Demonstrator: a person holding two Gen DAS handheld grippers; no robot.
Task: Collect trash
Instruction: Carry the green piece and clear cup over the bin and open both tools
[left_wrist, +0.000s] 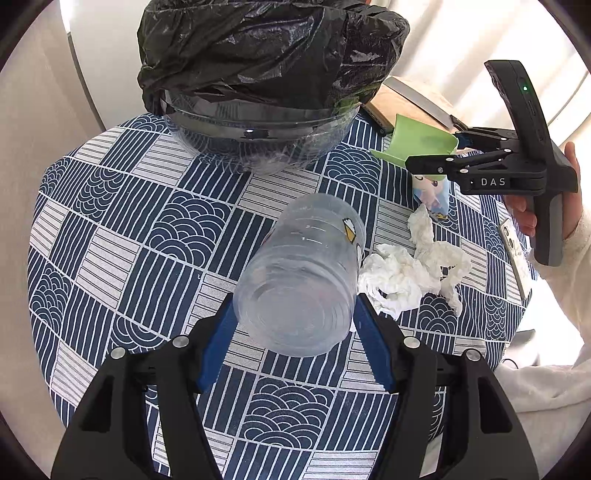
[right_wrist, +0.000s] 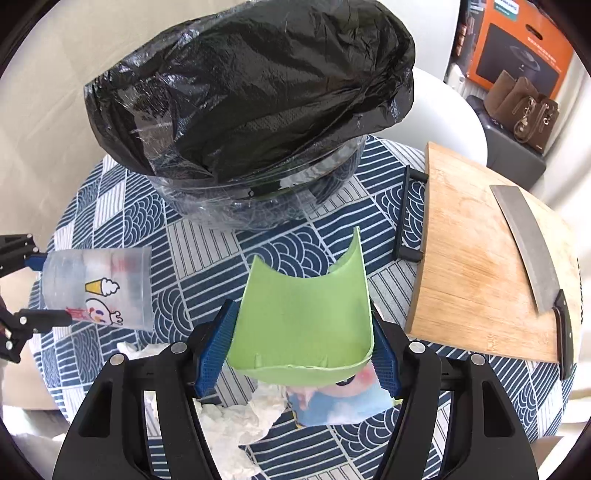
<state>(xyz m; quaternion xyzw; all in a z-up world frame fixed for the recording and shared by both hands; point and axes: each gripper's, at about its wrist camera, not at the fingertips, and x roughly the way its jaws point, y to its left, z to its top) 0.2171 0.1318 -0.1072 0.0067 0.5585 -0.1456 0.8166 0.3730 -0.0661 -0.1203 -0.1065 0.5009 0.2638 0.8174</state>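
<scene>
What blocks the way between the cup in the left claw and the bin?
Nothing visible. The left claw holds the cup above bare tablecloth, and the bin stands straight ahead. The tissue and the right claw with its green scoop lie off to the right.

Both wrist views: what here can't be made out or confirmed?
- Bin contents: both views, the black bag drapes over the opening.
- Blue printed wrapper: right view, the green scoop covers its top; its print is unreadable.
- Plastic cup contents: left view, frosted wall; looks empty, uncertain.
- Flat object at the table's right edge: left view, the hand and right gripper partly hide it.
- Knife handle end: right view, runs into the fisheye edge.
</scene>
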